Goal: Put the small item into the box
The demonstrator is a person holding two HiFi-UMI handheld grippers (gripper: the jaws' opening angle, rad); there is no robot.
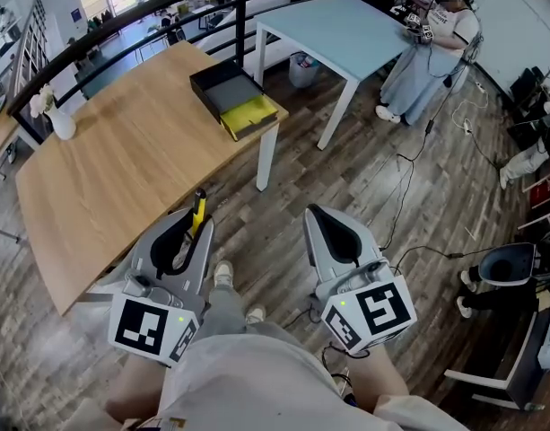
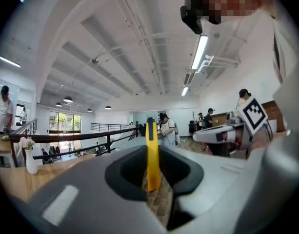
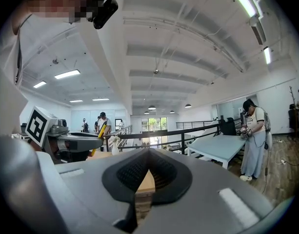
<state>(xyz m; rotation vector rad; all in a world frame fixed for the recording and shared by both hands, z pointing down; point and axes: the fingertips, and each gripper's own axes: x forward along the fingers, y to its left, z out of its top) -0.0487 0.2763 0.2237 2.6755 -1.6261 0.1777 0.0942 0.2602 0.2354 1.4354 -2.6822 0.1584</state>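
Left gripper (image 1: pixel 199 226) clamped on a slim yellow stick-shaped small item with a black tip (image 1: pixel 198 208), held upright above the light wooden table's (image 1: pixel 113 169) near edge; right gripper (image 1: pixel 316 214) closed, empty; open black box with yellow lining (image 1: pixel 213 78) at the table's far corner

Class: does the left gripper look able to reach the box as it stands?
Probably not yet: the left gripper, holding a yellow item, hangs off the table; the box sits on its far corner.

Wooden table (image 1: pixel 122 169) with open box (image 1: pixel 222 83) at one corner, white vase (image 1: pixel 62 124) near another.
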